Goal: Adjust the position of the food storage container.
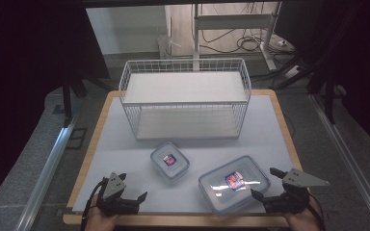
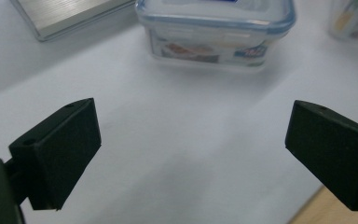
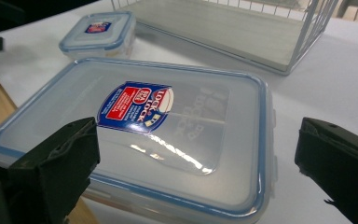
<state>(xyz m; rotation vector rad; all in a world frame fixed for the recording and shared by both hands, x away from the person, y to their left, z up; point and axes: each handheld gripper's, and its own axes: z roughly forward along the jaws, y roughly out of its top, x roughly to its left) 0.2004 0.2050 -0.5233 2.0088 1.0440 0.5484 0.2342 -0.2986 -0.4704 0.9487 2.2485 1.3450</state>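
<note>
Two clear lidded boxes with blue seals lie on the white table sheet (image 1: 120, 144). The small box (image 1: 170, 161) (image 2: 214, 28) (image 3: 98, 32) sits in the middle, the large box (image 1: 233, 183) (image 3: 168, 126) nearer the front right. My left gripper (image 1: 134, 186) (image 2: 191, 144) rests at the front left, open, aimed at the small box with bare sheet between its jaws. My right gripper (image 1: 264, 183) (image 3: 196, 163) is open at the large box's near right corner, its jaws standing off the box.
A white two-level wire rack (image 1: 185, 96) (image 3: 242, 32) stands at the back of the table, open toward me; its lower board (image 2: 70, 16) lies just beyond the small box. The wooden table edge (image 1: 173, 220) runs close under both hands. Dark curtains flank the table.
</note>
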